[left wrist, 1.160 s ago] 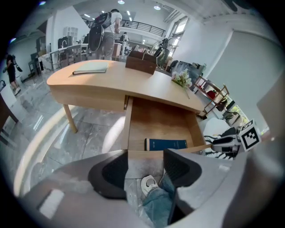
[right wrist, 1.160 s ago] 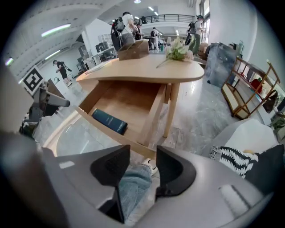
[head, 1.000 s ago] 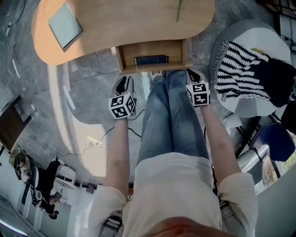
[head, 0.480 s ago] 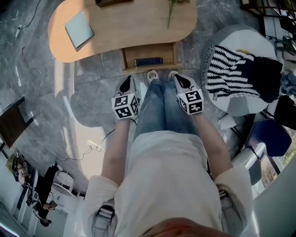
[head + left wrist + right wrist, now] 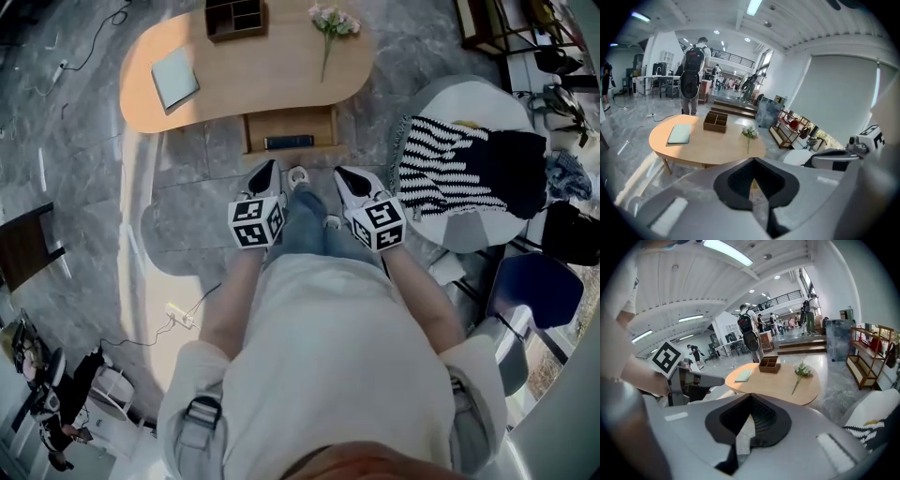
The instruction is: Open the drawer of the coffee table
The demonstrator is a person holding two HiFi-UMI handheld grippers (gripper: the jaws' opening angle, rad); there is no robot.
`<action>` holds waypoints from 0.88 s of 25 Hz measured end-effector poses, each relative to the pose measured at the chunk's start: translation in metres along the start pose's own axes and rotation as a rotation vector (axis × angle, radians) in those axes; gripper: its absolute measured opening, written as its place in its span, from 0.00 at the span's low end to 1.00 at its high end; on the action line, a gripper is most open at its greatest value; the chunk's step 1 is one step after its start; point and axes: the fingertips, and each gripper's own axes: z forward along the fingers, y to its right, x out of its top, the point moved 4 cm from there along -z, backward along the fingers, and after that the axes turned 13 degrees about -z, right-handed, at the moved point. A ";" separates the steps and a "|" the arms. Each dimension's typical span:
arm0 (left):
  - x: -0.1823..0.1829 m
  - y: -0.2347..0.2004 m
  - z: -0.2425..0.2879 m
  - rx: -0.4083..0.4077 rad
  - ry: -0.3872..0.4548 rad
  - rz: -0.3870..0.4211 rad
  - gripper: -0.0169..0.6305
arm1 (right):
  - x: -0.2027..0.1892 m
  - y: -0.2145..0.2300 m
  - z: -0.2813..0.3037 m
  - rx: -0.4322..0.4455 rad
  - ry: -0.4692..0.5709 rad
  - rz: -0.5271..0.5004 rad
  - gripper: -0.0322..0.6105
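White shirt and blue jeans, my own, fill the nearest ground in the head view; I stand upright over a grey marbled floor.

Left gripper (image 5: 268, 167): fingers closed pad to pad, nothing between them. Its own view confirms this; only floor and table show past the tips.

Right gripper (image 5: 343, 174): fingers likewise closed on nothing. Both are held side by side in front of my waist, pointing forward and somewhat down, well apart from any furniture.

Beyond them, the drawer (image 5: 291, 122) stands pulled out from under the near edge of the wooden table (image 5: 253, 70), its front towards my feet. A dark book (image 5: 289, 142) lies inside, along the front wall. Neither gripper touches the drawer.

On the tabletop: a pale notebook (image 5: 175, 79) at left, a wooden box (image 5: 235, 18) with compartments at the far edge, and flowers (image 5: 330, 23) at right. A striped throw (image 5: 441, 178) lies on a round white seat to my right.

Assessment: the drawer is open and its contents exposed, so I judge the task complete, or nearly so. I cannot tell whether it is at full travel. If more opening is wanted, the next move calls for lowering a gripper to the drawer front, parting the fingers, and pulling straight towards me without tilting it.
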 end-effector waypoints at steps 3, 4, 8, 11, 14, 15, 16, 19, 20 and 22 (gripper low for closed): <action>-0.009 0.036 -0.025 -0.018 0.047 0.001 0.03 | 0.003 -0.013 -0.035 0.015 0.033 -0.018 0.05; -0.015 0.047 -0.033 -0.023 0.056 -0.001 0.03 | 0.003 -0.018 -0.047 0.021 0.044 -0.017 0.05; -0.041 0.088 -0.061 -0.055 0.070 0.008 0.03 | 0.005 -0.037 -0.090 0.040 0.097 -0.047 0.05; -0.059 0.114 -0.086 -0.085 0.086 0.016 0.03 | 0.003 -0.048 -0.120 0.029 0.137 -0.057 0.05; -0.069 0.135 -0.108 -0.104 0.111 0.022 0.03 | 0.005 -0.054 -0.145 0.021 0.181 -0.040 0.05; -0.071 0.140 -0.114 -0.112 0.117 0.020 0.03 | 0.006 -0.056 -0.151 0.022 0.194 -0.041 0.05; -0.073 0.144 -0.120 -0.121 0.122 0.018 0.03 | 0.006 -0.059 -0.157 0.024 0.204 -0.046 0.05; -0.076 0.154 -0.137 -0.144 0.139 0.028 0.03 | 0.006 -0.067 -0.171 0.026 0.229 -0.060 0.05; -0.075 0.157 -0.142 -0.145 0.150 0.042 0.03 | 0.006 -0.068 -0.174 0.025 0.236 -0.062 0.05; -0.072 0.162 -0.153 -0.139 0.177 0.085 0.03 | 0.006 -0.072 -0.178 0.027 0.248 -0.066 0.05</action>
